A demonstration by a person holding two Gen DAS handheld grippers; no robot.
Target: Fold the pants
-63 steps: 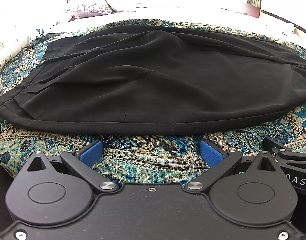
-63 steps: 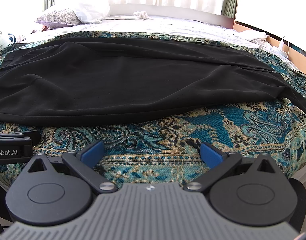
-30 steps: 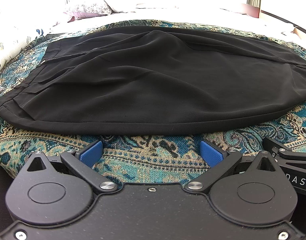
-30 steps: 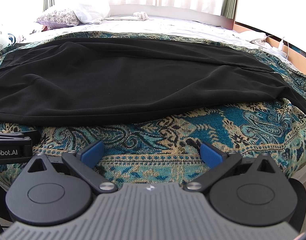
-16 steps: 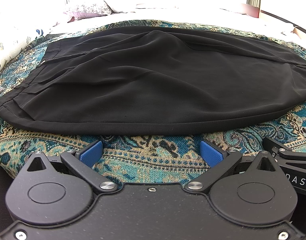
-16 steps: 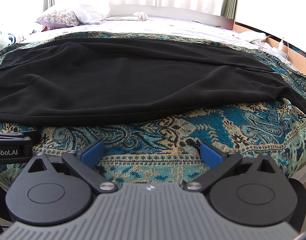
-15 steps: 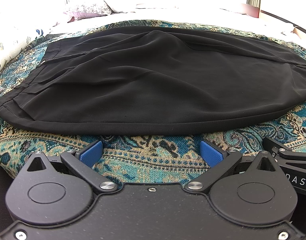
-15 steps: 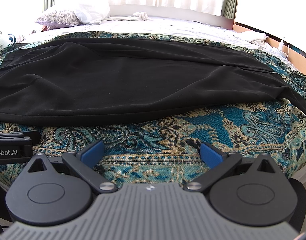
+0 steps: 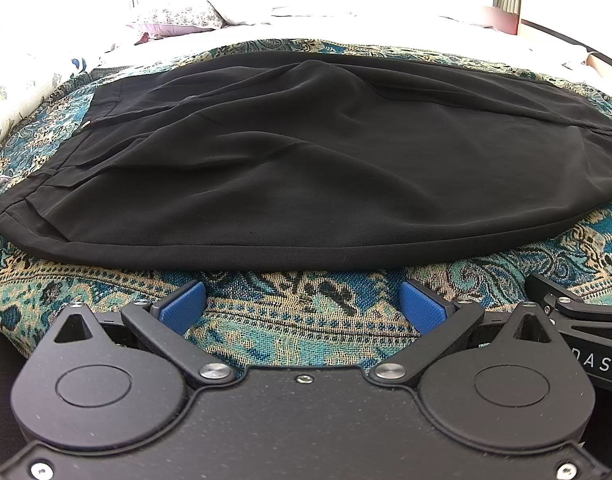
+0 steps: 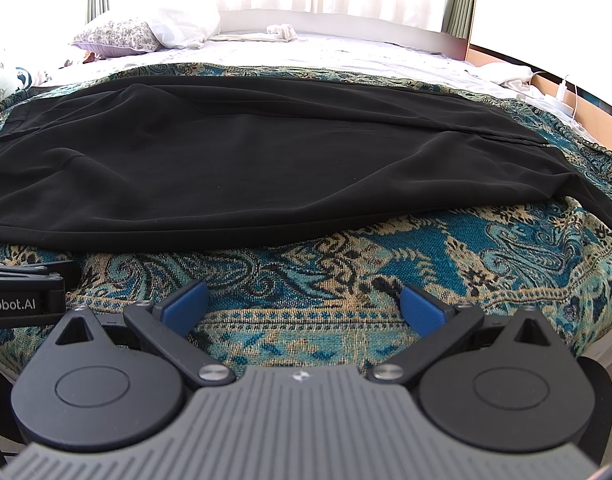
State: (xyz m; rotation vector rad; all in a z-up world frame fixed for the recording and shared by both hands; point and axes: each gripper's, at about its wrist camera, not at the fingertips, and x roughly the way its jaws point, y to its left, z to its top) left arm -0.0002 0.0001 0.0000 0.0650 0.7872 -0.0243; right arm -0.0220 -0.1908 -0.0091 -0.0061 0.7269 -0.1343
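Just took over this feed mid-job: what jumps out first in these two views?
The black pants dominate, spread flat across a teal paisley blanket on the bed. Both the left gripper and right gripper are open and empty, just short of the pants' near edge. A floral pillow sits far left.

No change is visible between the earlier frames and now in either wrist view. The black pants (image 9: 306, 152) lie with the same folds and the same outline on the patterned blanket (image 9: 289, 300). The left gripper (image 9: 303, 306) and right gripper (image 10: 303, 306) sit at the same spots near the blanket's near edge, jaws equally wide apart.
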